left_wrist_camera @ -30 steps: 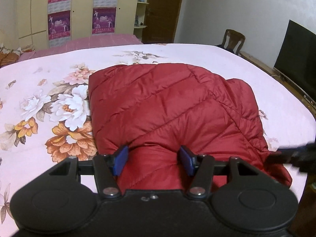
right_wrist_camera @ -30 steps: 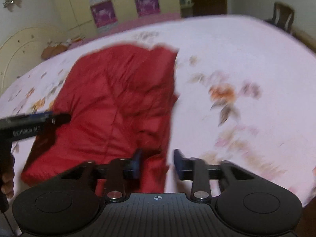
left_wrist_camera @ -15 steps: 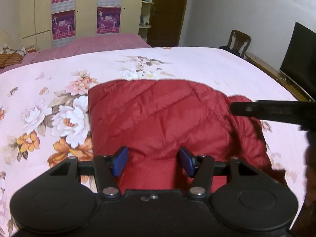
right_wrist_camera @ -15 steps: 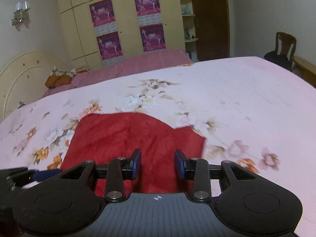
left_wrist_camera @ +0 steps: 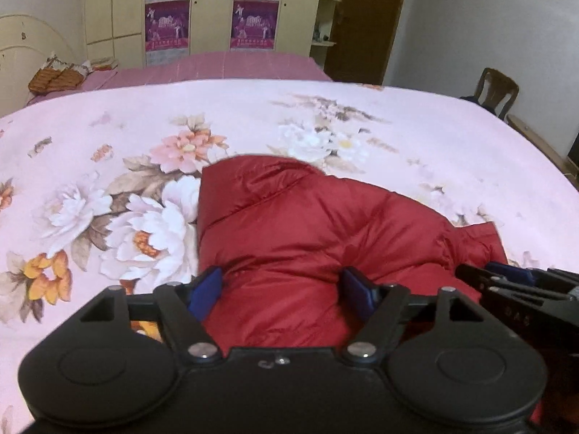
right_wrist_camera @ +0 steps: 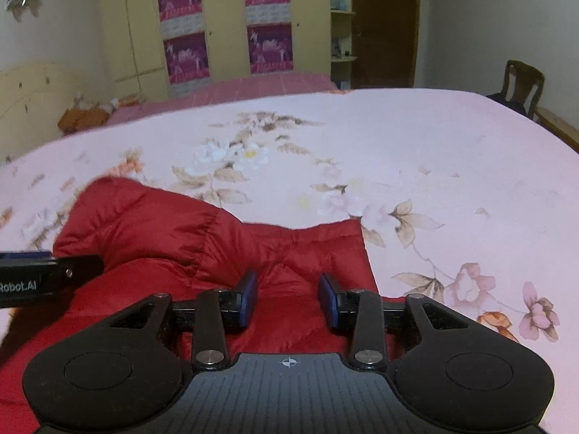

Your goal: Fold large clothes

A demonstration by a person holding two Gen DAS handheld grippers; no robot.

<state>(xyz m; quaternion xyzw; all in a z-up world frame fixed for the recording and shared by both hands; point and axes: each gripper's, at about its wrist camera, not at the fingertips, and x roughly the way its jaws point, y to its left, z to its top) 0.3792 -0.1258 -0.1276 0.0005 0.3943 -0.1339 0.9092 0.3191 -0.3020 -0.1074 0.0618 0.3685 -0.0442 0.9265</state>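
While your left gripper [left_wrist_camera: 282, 291] sits low centre in its own frame, its jaws are spread wide with red jacket [left_wrist_camera: 325, 238] fabric bulging between the blue pads [left_wrist_camera: 206, 289]; can't tell if either pad touches cloth. Your right gripper [right_wrist_camera: 288, 298] is also parted, narrower gap, pads over the jacket's near edge, nothing pinched as far as the frame shows. Jacket lies bunched on the floral bedsheet [left_wrist_camera: 108, 166], filling centre to lower right of the left view and lower left to centre of the right view [right_wrist_camera: 181, 238]. Right gripper's tip pokes in at the right edge of the left frame [left_wrist_camera: 506, 278], just over the jacket's right corner. Wardrobe [left_wrist_camera: 123, 14] with purple posters upper centre, wooden chair [right_wrist_camera: 521, 83] upper right
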